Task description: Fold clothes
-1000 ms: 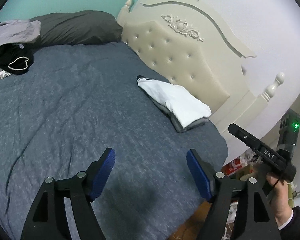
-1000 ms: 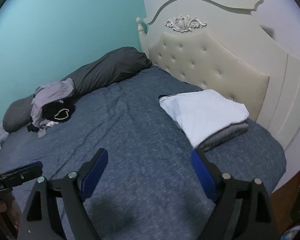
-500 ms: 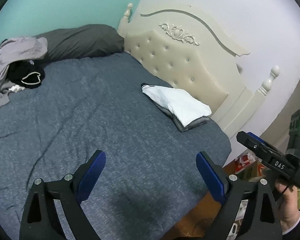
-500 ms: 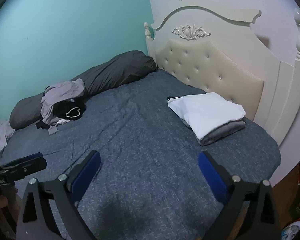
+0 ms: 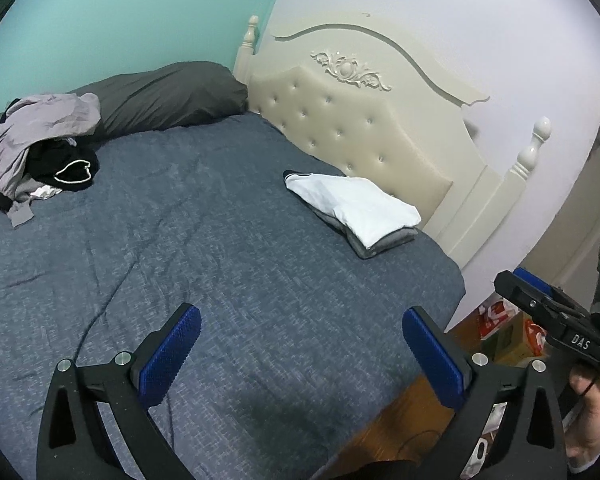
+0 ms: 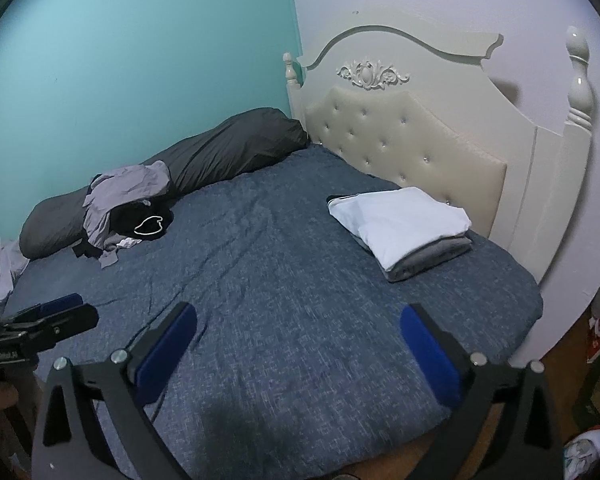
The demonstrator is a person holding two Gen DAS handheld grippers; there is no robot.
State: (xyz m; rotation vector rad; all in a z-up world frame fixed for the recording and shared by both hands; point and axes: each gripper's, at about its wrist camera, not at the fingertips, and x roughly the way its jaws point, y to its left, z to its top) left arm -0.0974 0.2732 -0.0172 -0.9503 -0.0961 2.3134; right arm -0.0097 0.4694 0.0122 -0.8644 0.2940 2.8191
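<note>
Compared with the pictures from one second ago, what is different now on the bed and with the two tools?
Both tools, the left tool and the right tool, have drawn back from the bed while their blue-padded jaws are opening; nothing lies between them, and nothing was taken or let go. The folded white garment on the folded grey one, the unfolded heap of grey and black clothes and the blue-grey bed cover stayed as they were.

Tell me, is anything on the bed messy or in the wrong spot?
Yes. A crumpled heap of grey and black clothes sprawls unfolded against the long dark grey pillow, unlike the neat stack of folded white and grey clothes by the cream tufted headboard.
</note>
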